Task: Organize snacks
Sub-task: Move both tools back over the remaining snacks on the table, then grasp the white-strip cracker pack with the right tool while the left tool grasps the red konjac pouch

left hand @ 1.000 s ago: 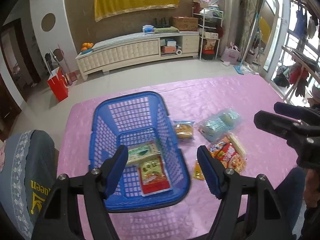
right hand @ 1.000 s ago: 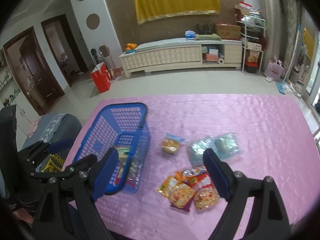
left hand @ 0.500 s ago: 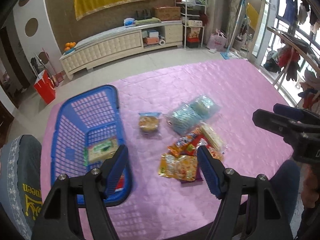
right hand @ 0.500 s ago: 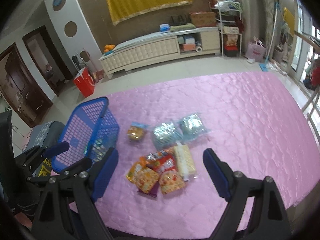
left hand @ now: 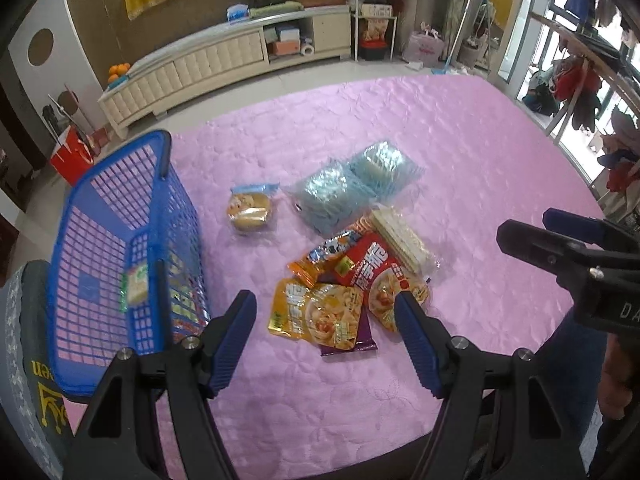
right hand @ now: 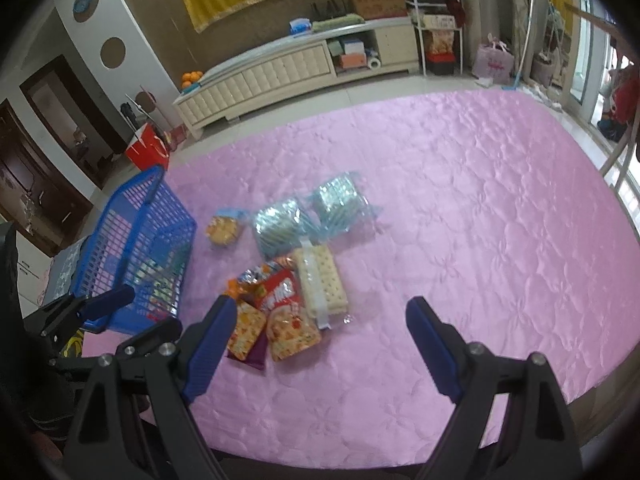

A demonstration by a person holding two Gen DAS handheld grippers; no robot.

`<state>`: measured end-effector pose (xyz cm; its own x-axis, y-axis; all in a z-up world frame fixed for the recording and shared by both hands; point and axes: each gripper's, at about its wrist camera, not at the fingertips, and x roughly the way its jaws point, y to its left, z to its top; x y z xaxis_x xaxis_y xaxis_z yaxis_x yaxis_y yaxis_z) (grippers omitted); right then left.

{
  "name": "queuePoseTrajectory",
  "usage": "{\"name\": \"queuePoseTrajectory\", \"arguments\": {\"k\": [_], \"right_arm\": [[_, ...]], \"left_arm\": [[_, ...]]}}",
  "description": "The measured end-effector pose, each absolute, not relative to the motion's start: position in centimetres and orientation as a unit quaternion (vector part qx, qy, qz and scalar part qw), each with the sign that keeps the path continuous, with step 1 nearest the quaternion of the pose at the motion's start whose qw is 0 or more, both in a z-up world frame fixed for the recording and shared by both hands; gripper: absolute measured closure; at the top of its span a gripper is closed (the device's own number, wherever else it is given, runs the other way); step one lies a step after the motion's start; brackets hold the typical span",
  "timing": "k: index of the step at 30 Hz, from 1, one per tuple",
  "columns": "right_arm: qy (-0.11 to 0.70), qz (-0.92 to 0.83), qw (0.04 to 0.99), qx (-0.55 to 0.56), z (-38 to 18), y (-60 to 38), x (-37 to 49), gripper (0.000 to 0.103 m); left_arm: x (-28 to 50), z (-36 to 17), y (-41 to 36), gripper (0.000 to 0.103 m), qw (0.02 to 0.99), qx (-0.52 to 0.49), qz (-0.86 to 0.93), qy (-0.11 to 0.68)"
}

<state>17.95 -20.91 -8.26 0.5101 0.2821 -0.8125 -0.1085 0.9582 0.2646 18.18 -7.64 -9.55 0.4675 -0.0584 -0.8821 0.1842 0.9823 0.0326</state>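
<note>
Both my tongs are open and hold nothing: the left tongs (left hand: pixel 326 330) above the yellow packet (left hand: pixel 316 312), the right tongs (right hand: pixel 318 338) near. The snacks pile (right hand: pixel 288 296) overlaps beside the blue basket (left hand: pixel 120 216), so I may pinch two packets together. What lies inside the basket is half hidden by its wall.

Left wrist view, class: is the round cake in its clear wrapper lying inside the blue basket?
No. The wrapped round cake lies on the pink tablecloth, to the right of the blue basket and outside its wall.
</note>
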Motion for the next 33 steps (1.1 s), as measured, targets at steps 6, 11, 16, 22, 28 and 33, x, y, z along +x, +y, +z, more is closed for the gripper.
{"name": "queuePoseTrajectory", "arguments": {"k": [6, 11, 16, 22, 28, 33], "right_arm": [[0.498, 0.114, 0.854, 0.094, -10.1, -21.6, 18.7, 0.014], [0.512, 0.115, 0.846, 0.094, -11.6, -22.3, 19.5, 0.014], [0.532, 0.124, 0.832, 0.098, -13.4, -22.6, 20.9, 0.014], [0.553, 0.144, 0.816, 0.087, -15.4, -21.5, 22.7, 0.014], [0.568, 0.193, 0.798, 0.062, -16.7, -19.3, 25.3, 0.014], [0.598, 0.206, 0.773, 0.046, -18.8, -18.1, 27.3, 0.022]], "left_arm": [[19.4, -11.1, -7.8, 0.034, 0.844, 0.061, -0.063, 0.53], [20.5, -12.0, -8.1, 0.034, 0.835, 0.068, -0.06, 0.542], [21.8, -13.3, -8.5, 0.034, 0.827, 0.072, -0.06, 0.554], [22.8, -15.5, -8.4, 0.034, 0.813, 0.075, -0.055, 0.575], [22.8, -16.7, -7.4, 0.034, 0.807, 0.062, -0.052, 0.585], [23.1, -17.2, -6.6, 0.034, 0.806, 0.055, -0.045, 0.588]]}}
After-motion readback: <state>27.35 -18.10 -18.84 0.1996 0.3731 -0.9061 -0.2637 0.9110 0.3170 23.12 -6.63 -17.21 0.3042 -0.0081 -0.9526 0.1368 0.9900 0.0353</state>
